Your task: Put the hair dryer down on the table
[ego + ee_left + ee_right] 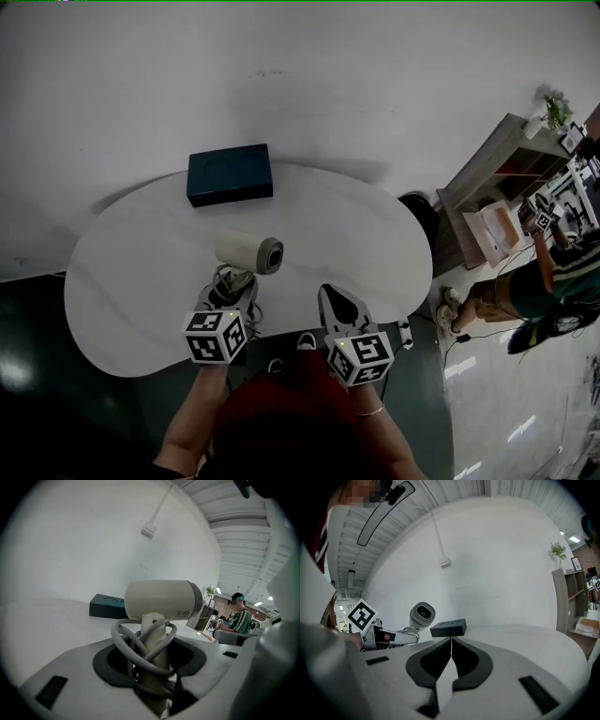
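A cream hair dryer (248, 251) with a grey nozzle end is held over the near part of the white oval table (131, 281). My left gripper (232, 283) is shut on its handle. In the left gripper view the handle (154, 639) stands upright between the jaws with the grey cord (136, 648) looped round it, and the barrel (161, 599) lies level above. My right gripper (330, 298) hovers at the table's near edge, shut and empty, its pads meeting in the right gripper view (451, 641). That view also shows the dryer (422, 614) to the left.
A dark teal box (230, 173) lies at the table's far side by the white wall, seen too as the box (108, 606) and the box (448, 628). A wooden shelf (497, 187) and a seated person (525, 291) are off to the right.
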A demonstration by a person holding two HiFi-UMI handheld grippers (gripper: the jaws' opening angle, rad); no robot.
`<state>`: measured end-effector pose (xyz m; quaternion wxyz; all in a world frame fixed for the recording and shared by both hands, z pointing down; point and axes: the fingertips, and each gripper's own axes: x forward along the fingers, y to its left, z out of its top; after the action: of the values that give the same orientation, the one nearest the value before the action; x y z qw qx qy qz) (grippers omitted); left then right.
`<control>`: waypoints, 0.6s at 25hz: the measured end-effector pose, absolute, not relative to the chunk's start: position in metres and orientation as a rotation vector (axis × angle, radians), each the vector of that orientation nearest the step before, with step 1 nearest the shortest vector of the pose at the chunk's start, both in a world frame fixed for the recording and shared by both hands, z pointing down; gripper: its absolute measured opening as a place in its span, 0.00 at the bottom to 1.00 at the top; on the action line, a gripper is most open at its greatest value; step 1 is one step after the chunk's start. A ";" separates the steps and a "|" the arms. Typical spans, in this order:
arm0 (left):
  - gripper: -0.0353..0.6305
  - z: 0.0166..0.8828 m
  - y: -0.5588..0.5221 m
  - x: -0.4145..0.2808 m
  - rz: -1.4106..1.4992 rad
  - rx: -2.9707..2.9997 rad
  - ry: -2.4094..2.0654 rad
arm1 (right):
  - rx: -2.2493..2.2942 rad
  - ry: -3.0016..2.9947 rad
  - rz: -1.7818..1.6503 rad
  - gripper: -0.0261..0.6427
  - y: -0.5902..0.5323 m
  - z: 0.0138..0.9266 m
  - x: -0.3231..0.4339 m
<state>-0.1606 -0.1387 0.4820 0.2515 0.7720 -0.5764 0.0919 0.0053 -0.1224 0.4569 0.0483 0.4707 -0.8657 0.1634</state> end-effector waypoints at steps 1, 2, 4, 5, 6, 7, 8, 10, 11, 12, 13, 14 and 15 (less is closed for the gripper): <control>0.37 0.484 -0.144 -0.160 0.268 2.101 -1.571 | 1.444 -2.638 0.502 0.06 -0.128 0.457 0.008; 0.37 0.486 -0.149 -0.160 0.287 2.100 -1.573 | 1.449 -2.638 0.506 0.06 -0.133 0.457 0.011; 0.37 0.490 -0.159 -0.159 0.319 2.098 -1.573 | 1.448 -2.636 0.506 0.06 -0.143 0.457 0.017; 0.37 0.492 -0.165 -0.159 0.334 2.102 -1.571 | 1.449 -2.635 0.506 0.06 -0.148 0.457 0.020; 0.37 0.494 -0.172 -0.158 0.351 2.110 -1.566 | 1.451 -2.633 0.507 0.06 -0.154 0.458 0.023; 0.37 0.496 -0.179 -0.157 0.369 2.120 -1.557 | 1.455 -2.630 0.509 0.06 -0.160 0.459 0.026; 0.37 0.499 -0.186 -0.155 0.388 2.132 -1.547 | 1.459 -2.627 0.512 0.06 -0.165 0.460 0.029; 0.37 0.504 -0.199 -0.150 0.434 2.158 -1.524 | 1.463 -2.616 0.521 0.06 -0.174 0.463 0.035; 0.37 0.506 -0.205 -0.147 0.459 2.171 -1.513 | 1.462 -2.609 0.526 0.06 -0.178 0.465 0.038; 0.37 0.509 -0.211 -0.144 0.483 2.183 -1.503 | 1.461 -2.603 0.532 0.06 -0.181 0.467 0.041; 0.37 0.511 -0.217 -0.140 0.505 2.194 -1.495 | 1.461 -2.597 0.537 0.06 -0.185 0.468 0.044; 0.37 0.513 -0.223 -0.137 0.525 2.203 -1.487 | 1.462 -2.592 0.542 0.06 -0.189 0.470 0.047; 0.37 0.515 -0.229 -0.134 0.543 2.211 -1.478 | 1.464 -2.588 0.546 0.06 -0.193 0.471 0.049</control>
<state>-0.1339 -0.2286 0.5152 0.2120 0.7961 -0.5321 0.1954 0.0492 -0.1925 0.4715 0.0594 0.4833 -0.8546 0.1803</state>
